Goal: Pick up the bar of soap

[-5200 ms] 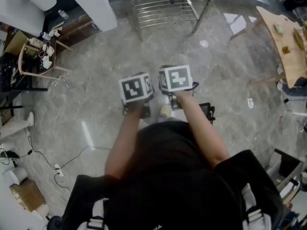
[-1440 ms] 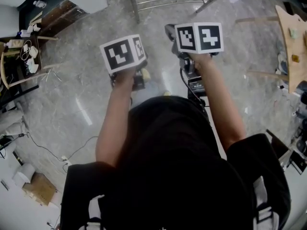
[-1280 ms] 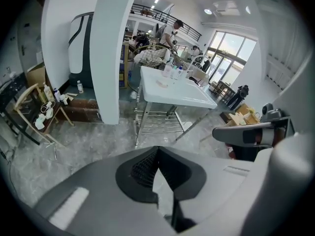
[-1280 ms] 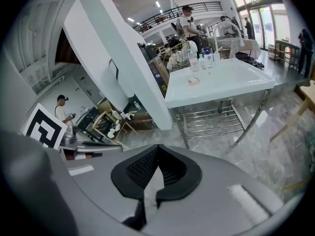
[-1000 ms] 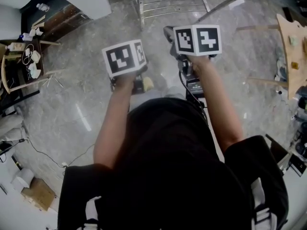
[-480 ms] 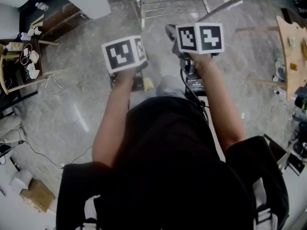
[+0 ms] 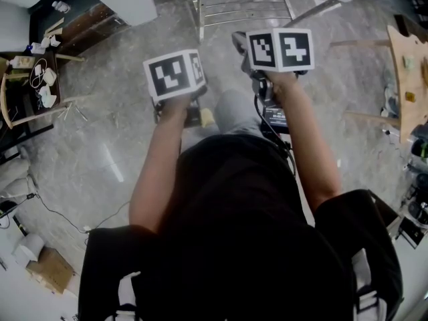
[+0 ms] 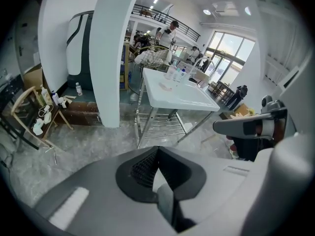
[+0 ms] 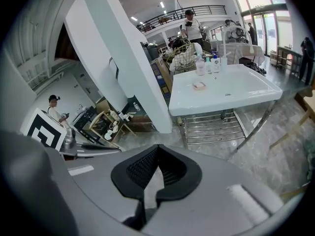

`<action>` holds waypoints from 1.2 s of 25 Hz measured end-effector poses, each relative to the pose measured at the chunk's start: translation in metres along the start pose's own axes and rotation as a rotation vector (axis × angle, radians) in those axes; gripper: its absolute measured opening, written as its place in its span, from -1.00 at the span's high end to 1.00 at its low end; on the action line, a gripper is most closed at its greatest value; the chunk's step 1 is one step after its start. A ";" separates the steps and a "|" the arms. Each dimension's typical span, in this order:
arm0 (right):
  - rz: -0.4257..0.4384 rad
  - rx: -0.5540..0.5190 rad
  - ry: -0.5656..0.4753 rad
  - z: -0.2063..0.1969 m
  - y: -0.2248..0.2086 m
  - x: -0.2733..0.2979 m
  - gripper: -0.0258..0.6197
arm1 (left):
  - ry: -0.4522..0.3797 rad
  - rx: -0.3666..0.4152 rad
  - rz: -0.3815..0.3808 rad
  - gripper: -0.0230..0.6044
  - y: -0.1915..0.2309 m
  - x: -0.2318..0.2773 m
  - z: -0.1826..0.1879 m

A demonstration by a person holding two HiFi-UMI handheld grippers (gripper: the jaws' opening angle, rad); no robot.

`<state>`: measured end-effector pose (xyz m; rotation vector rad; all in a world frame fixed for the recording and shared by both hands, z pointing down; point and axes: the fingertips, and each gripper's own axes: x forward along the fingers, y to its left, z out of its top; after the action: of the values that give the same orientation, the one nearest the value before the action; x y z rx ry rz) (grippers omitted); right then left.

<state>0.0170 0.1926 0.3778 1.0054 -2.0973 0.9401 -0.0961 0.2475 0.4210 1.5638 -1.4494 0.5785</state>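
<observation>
The right gripper (image 9: 156, 150) has its jaws pressed together with nothing between them, and the left gripper (image 8: 156, 150) is the same: shut and empty, both held up in front of the person over the stone floor (image 7: 100, 132).

Both point toward the white table (image 9: 246, 90), which stands well ahead on a metal frame. The small pale object lying flat on its top is most likely the bar of soap (image 9: 199, 85). It sits apart from the bottles (image 9: 206, 64) grouped at the far edge and is not close to either gripper.

The step in hand looks like the approach, so the reaching gripper should open wide before it arrives over the table. The right one faces the soap more squarely and seems the better choice. A bar this low probably wants the jaws brought down from above, straddling its narrow sides, with the tips nearly touching the tabletop. Soap is likely slick, so a slow, centred squeeze should stop it from squirting out sideways.
</observation>
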 end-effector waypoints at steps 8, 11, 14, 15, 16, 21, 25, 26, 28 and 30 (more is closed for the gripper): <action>-0.010 0.011 0.007 0.001 -0.019 0.002 0.87 | 0.012 0.011 0.043 0.93 -0.010 0.010 0.007; -0.015 0.009 0.016 0.006 -0.030 0.010 0.87 | 0.020 0.013 0.052 0.93 -0.014 0.019 0.015; -0.034 0.007 0.031 0.017 -0.048 0.023 0.87 | 0.036 0.000 0.069 0.93 -0.017 0.036 0.029; -0.046 0.007 0.035 0.023 -0.053 0.027 0.87 | 0.047 -0.017 0.063 0.93 -0.018 0.044 0.033; -0.059 0.008 0.040 0.028 -0.059 0.032 0.87 | 0.061 -0.040 0.056 0.93 -0.019 0.052 0.037; -0.082 0.017 0.065 0.052 -0.093 0.050 0.87 | 0.134 -0.136 0.046 0.93 -0.031 0.090 0.056; -0.077 0.026 0.084 0.073 -0.116 0.067 0.87 | 0.147 -0.133 0.063 0.93 -0.038 0.113 0.081; -0.076 0.029 0.091 0.078 -0.121 0.070 0.87 | 0.151 -0.133 0.065 0.93 -0.039 0.118 0.086; -0.072 0.031 0.103 0.086 -0.131 0.078 0.87 | 0.158 -0.136 0.068 0.93 -0.041 0.129 0.097; -0.067 0.031 0.113 0.095 -0.139 0.088 0.87 | 0.165 -0.133 0.070 0.93 -0.043 0.140 0.107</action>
<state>0.0655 0.0190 0.4389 1.0089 -1.9497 0.9756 -0.0512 0.0794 0.4711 1.3344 -1.3926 0.6240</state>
